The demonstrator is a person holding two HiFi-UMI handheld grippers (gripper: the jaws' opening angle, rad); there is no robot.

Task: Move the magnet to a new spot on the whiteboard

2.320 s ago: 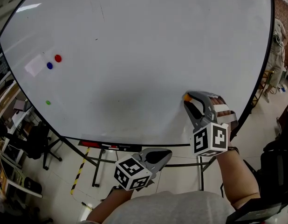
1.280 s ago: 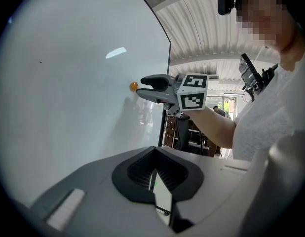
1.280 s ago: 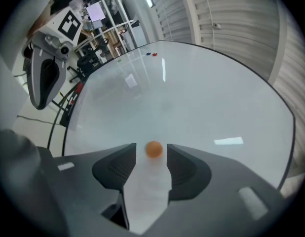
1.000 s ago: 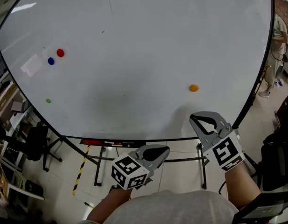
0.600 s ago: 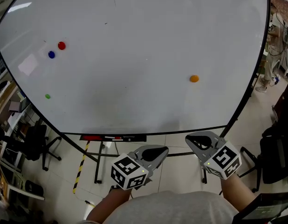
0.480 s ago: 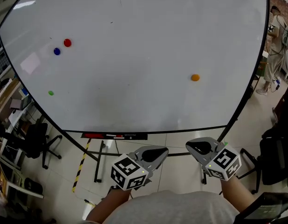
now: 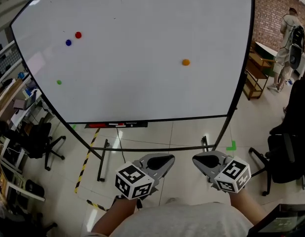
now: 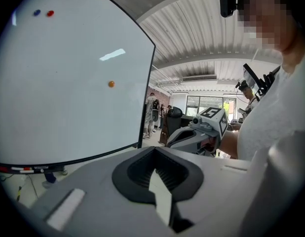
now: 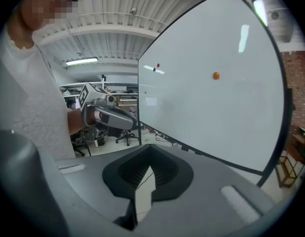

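Observation:
An orange magnet [image 7: 185, 62] sticks to the right part of the whiteboard [image 7: 142, 83]; it also shows as a small orange dot [image 8: 111, 84] in the left gripper view and as the orange magnet [image 9: 216, 75] in the right gripper view. Both grippers are held low, well back from the board, over the floor. My left gripper [image 7: 160, 160] is shut and holds nothing. My right gripper [image 7: 204, 160] is shut too, with nothing between its jaws. The right gripper [image 8: 202, 132] shows in the left gripper view, and the left gripper [image 9: 108, 116] in the right gripper view.
A red magnet [image 7: 78, 34], a blue magnet [image 7: 68, 42] and a green magnet [image 7: 58, 82] sit at the board's left. The board's metal stand [image 7: 100, 162] reaches out over the tiled floor. An office chair [image 7: 41, 142] stands left, another chair [image 7: 285, 152] right, and a person [image 7: 290, 38] stands at the far right.
My right gripper left the orange magnet on the board, drew back and down, and now hangs level with the left one. The whole view has backed away from the board.

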